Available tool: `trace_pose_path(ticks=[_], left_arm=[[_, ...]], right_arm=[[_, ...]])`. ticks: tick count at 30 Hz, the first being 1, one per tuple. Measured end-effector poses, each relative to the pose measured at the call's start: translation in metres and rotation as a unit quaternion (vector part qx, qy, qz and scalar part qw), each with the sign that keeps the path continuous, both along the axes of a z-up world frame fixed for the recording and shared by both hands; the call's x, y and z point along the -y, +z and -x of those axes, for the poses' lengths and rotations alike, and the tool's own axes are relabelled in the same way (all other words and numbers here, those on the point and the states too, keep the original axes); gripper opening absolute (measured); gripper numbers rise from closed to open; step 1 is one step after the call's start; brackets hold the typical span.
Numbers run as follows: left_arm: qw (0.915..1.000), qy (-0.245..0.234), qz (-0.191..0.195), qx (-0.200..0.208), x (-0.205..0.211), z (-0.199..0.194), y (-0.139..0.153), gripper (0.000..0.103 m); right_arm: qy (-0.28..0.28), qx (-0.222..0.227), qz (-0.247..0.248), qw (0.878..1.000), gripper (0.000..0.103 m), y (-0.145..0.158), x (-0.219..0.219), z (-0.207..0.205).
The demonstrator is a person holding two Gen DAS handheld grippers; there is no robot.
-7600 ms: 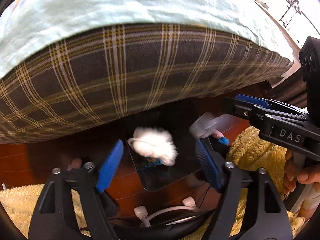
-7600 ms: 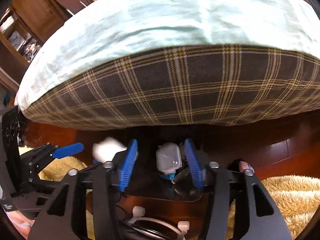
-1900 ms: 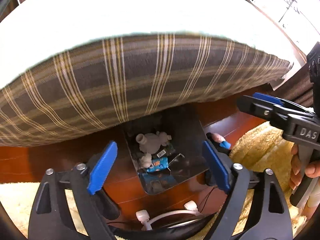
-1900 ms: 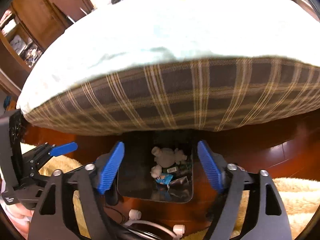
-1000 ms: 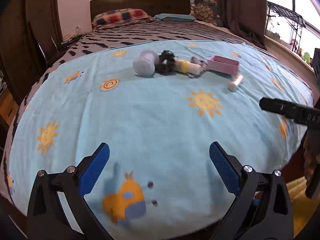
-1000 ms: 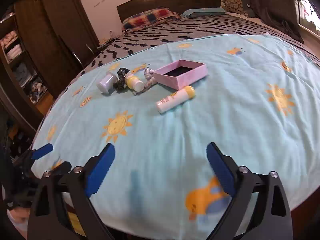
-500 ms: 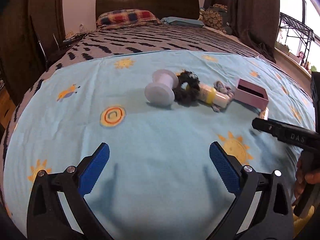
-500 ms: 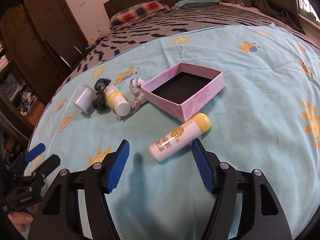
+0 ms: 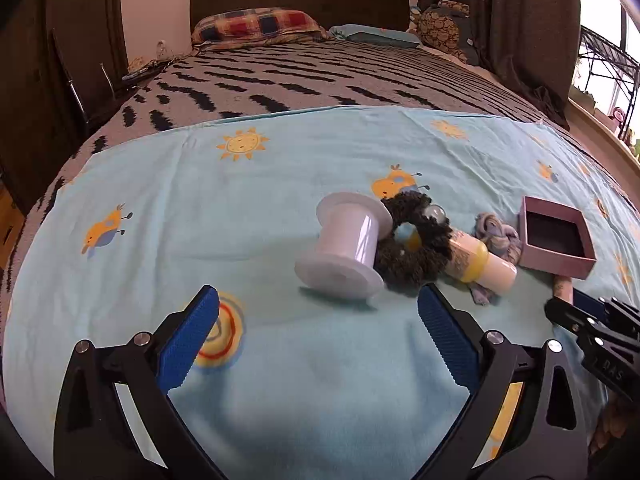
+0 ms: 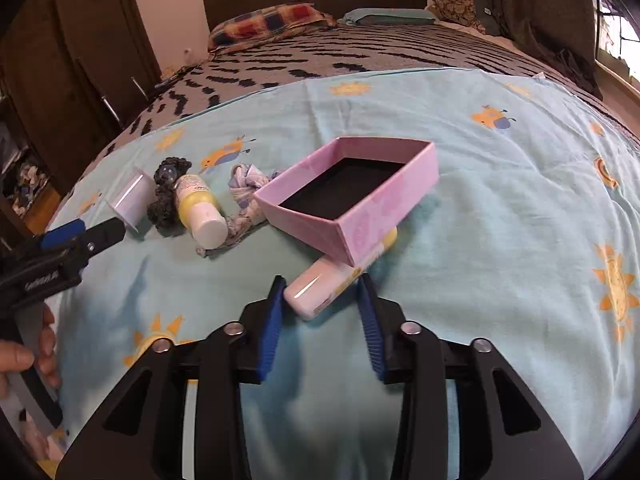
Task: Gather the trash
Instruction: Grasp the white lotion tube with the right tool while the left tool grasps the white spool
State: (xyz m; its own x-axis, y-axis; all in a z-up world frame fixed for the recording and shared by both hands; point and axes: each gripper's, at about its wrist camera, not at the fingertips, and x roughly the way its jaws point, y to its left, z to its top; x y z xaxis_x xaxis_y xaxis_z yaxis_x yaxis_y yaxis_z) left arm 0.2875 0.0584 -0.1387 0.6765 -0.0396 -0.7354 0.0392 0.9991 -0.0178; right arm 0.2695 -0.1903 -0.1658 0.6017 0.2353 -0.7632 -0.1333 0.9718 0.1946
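Two grippers over blue sheet [image 9: 280, 360], left gripper [image 9: 318, 334] spread, right gripper [image 10: 322, 312] straddling white tube [image 10: 320, 286], label unreadable

Your surface is a bed [image 9: 280, 76] under a light-blue sheet [image 9: 280, 176] (sun and bird prints), carrying a white spool [image 9: 344, 252], dark scrunchie [image 9: 416, 252], yellow-capped bottle [image 10: 198, 210], knotted cloth [image 10: 248, 184], pink box [image 10: 348, 192] and white tube [image 10: 320, 286].
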Motion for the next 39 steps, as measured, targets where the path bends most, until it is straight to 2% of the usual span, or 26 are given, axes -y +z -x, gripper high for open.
trace_pose_path(ticks=[5, 11, 13, 25, 29, 39], left_arm=[[0.9998, -0.005, 0.000, -0.020, 0.001, -0.018, -0.011, 0.085], [0.9992, -0.022, 0.025, -0.021, -0.003, -0.025, -0.010, 0.062], [0.9988, -0.032, 0.030, -0.021, -0.002, -0.024, -0.009, 0.046], [0.9998, -0.017, 0.004, -0.003, -0.003, 0.013, 0.004, 0.046], [0.9998, -0.021, 0.003, 0.005, -0.004, 0.039, 0.011, 0.046], [0.9973, -0.068, -0.012, 0.026, 0.021, 0.142, 0.034, 0.046]], right_arm=[[0.015, 0.005, 0.000, 1.000, 0.026, 0.001, 0.005, 0.007], [0.029, 0.011, 0.012, 0.999, 0.025, 0.002, 0.006, 0.019], [0.031, 0.011, 0.012, 0.999, 0.025, 0.002, 0.007, 0.022], [0.052, 0.017, 0.013, 0.998, 0.024, 0.006, 0.015, 0.047], [0.060, 0.025, 0.008, 0.998, 0.024, 0.012, 0.021, 0.062], [0.085, 0.055, -0.008, 0.995, 0.023, 0.031, 0.037, 0.121]])
